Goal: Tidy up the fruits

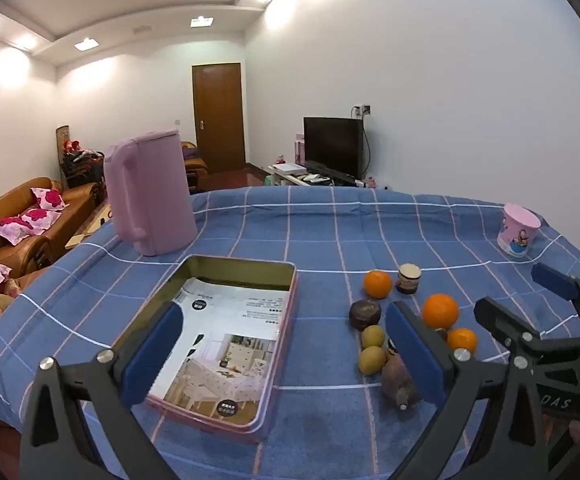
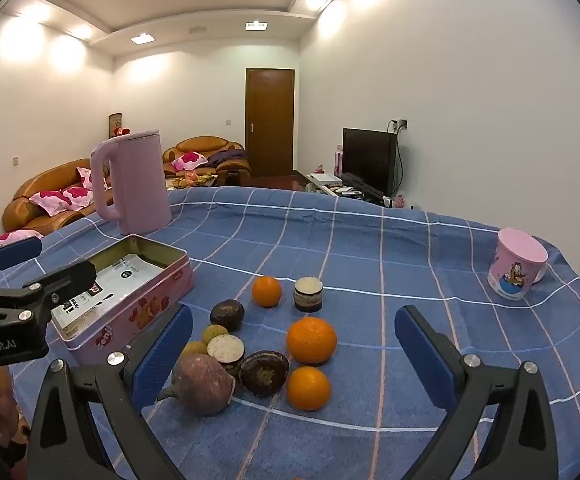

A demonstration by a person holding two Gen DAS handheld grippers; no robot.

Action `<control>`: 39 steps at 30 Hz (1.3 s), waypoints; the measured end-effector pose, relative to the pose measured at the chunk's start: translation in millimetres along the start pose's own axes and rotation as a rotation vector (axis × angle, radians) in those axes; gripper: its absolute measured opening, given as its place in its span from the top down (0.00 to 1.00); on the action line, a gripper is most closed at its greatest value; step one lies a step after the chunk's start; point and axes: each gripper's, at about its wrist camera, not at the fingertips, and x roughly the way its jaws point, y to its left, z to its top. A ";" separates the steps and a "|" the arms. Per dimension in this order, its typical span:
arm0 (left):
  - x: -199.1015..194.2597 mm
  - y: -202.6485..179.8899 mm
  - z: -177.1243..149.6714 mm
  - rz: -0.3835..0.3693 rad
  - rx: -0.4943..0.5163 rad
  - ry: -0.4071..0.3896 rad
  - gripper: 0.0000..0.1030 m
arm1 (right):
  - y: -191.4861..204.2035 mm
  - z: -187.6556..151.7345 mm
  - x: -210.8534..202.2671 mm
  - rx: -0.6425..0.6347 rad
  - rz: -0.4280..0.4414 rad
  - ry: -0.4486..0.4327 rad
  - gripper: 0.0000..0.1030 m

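A: Fruit first. Where is it?

B: Loose cluster on the blue checked cloth (image 2: 369, 240), just right of the open pink tin (image 2: 138, 312). Three oranges: big orange (image 2: 311, 340) in the middle, small orange (image 2: 307, 388) nearest, far orange (image 2: 266, 291) toward the back. Two yellow-green fruits (image 2: 214, 334) beside the tin, partly hidden. Dark round fruits (image 2: 264, 372) and a purple root (image 2: 204, 384) mixed in. Small jar (image 2: 308, 294) next to the far orange.

A: Grippers?

B: Left gripper (image 1: 286, 356) spread wide, nothing between the pads, hovering over the tin's near end. Right gripper (image 2: 293, 356) also wide and empty, framing the cluster.

A: Handling guess?

B: Oranges look firm, round, light; peel should give decent friction, but they probably roll if nudged. Take the big orange across its widest part, pads level. It sits with bare cloth on its right; the dark fruit crowds its left, so a pad going in there could shove neighbours.

A: Yellow-green ones?

B: Small, smooth, likely slicker. Touching each other, tucked by the tin wall; tight access. Better after the oranges.

A: Root?

B: Likely heaviest, tapered, uneven. Grip the fat middle, not the tip.

A: Tin?

B: Stiff metal, printed paper (image 1: 226, 344) lying inside. Looks like the drop spot; can't confirm.
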 end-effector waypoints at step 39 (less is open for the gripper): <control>-0.6 -2.1 -6.2 -0.003 0.024 0.006 0.00 | 2.0 -5.0 0.7 0.017 0.003 0.001 0.01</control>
